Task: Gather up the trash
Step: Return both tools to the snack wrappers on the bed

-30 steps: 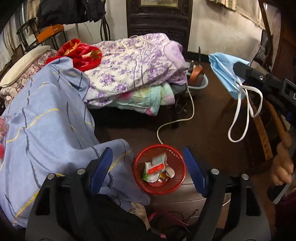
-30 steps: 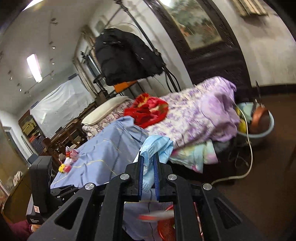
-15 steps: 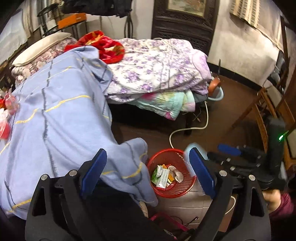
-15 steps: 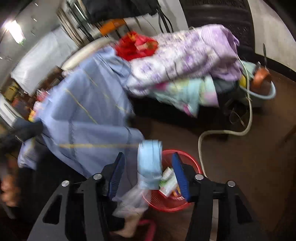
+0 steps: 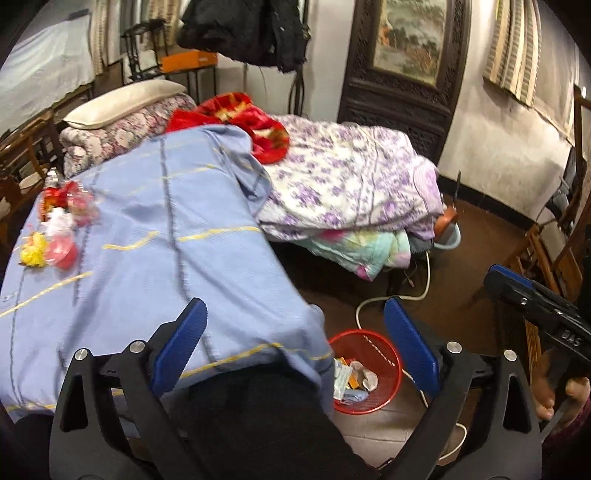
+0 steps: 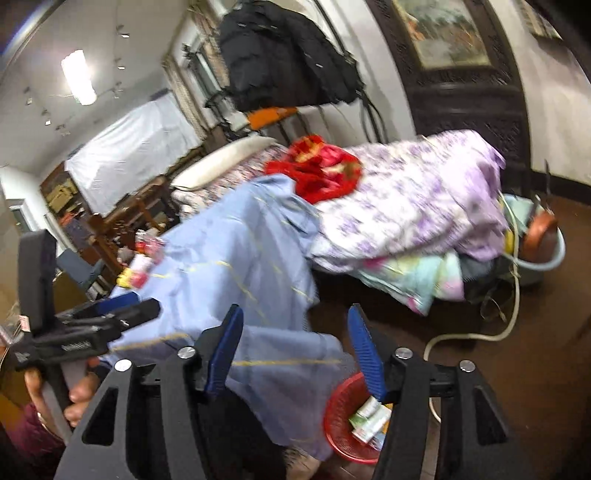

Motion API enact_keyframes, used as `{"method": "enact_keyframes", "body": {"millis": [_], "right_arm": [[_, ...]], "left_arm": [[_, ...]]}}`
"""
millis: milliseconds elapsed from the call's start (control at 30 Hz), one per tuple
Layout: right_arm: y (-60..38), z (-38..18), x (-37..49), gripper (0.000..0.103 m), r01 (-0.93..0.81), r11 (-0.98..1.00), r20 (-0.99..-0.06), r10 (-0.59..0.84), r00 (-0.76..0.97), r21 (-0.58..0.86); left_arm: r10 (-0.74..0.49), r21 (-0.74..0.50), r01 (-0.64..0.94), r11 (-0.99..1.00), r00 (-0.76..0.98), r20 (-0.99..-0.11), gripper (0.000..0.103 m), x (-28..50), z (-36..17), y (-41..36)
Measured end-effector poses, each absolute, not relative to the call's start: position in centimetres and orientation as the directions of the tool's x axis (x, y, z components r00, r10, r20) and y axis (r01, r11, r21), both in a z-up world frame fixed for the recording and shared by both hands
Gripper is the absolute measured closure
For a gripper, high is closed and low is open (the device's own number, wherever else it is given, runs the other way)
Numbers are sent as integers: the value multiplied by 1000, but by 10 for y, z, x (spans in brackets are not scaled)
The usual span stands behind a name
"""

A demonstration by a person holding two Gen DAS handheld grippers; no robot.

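Red trash basket point(image 5: 364, 371) holds a blue mask point(image 5: 352, 396), seen leftward only; both jaws released, empty.

A dark carved wooden panel point(image 5: 402, 74) framing a landscape painting point(image 5: 413, 35) stands against the pale wall point(image 5: 498, 122) at one o'clock in the left wrist view, with a striped curtain point(image 5: 517, 48) hanging at two o'clock. The bed point(image 5: 155, 236) under a blue sheet fills nine o'clock, a purple floral quilt point(image 5: 347, 184) lies at twelve, and a black coat point(image 5: 247, 29) hangs above it. In the right wrist view a ceiling light point(image 6: 78, 77) glows at ten o'clock, and dark brown floor point(image 6: 535, 354) spreads at four.
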State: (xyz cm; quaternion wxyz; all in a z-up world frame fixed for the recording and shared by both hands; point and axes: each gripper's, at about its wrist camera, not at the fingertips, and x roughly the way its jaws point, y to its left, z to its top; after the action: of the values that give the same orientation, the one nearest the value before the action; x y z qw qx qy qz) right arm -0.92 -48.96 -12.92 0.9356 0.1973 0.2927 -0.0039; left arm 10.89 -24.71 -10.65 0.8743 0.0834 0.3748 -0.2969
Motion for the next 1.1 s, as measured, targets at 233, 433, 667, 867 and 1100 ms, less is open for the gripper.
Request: {"method": "enact_keyframes", "body": {"millis": [233,433,667,867,1100], "right_arm": [[-418,-103,28,19,17,928,-527,196,827,372],[-337,-110,88,18,-68,936,-589,273,761,346],[-273,-134,139,18,-69,966,-620,215,755,250],[-257,-155,159,18,-19,983,-604,126,787,180],[-251,-171,164,18,-1,994,-589,68,805,113]], "left_arm": [[-441,-111,499,859,613,-656,9,128,-93,-180],[-340,-141,327,935,704,-624,8,173,-92,-88],[-180,-174,90,981,760,-624,7,238,-102,16],[-152,-232,-1,973,752,-642,7,286,-115,59],[-142,-195,15,981,741,-656,7,327,-126,45]]}}
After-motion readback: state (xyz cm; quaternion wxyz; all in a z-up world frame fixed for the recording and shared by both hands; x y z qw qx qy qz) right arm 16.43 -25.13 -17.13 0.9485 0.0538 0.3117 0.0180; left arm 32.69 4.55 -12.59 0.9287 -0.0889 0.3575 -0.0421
